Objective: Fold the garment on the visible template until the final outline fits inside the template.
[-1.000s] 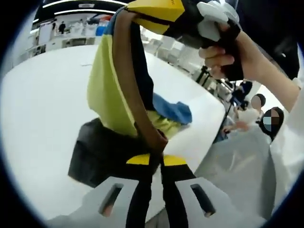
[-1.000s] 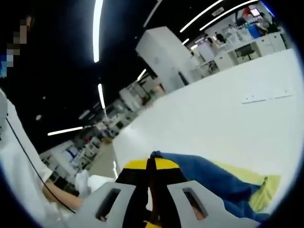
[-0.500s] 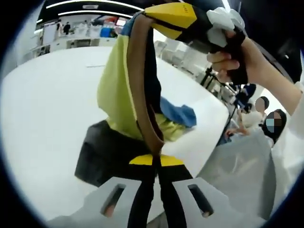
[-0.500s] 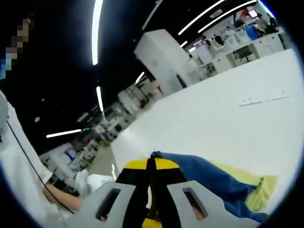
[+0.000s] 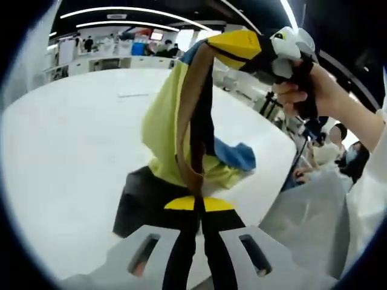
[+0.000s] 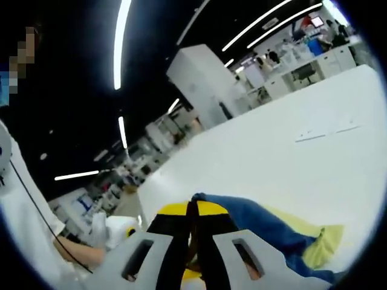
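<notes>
Closest to me in the left gripper view, my left gripper (image 5: 198, 205) has its yellow-tipped jaws pressed together on the brown band of the garment (image 5: 175, 130). From that pinch the cloth runs up, hanging taut between both tools, well clear of the table (image 5: 66, 157): yellow-green panel on one side, dark panel beside the brown band, a blue fold (image 5: 237, 155) bunched lower down at the right. Under the hanging cloth lies the dark template (image 5: 145, 196), flat on the white tabletop; the garment's lower edge hangs just over it, and I cannot tell if it touches. Higher up, the right gripper (image 5: 233, 45) clamps the top of the same band, a hand (image 5: 302, 90) wrapped round its grip.

In the right gripper view, my jaws are closed on the blue cloth (image 6: 254, 220) right at the tips of the gripper (image 6: 193, 208), with the yellow-green fabric (image 6: 320, 241) trailing off beyond. Past that, the white table spreads wide, with a thin pale strip (image 6: 326, 130) lying on it. Far off, desks and ceiling lights.
</notes>
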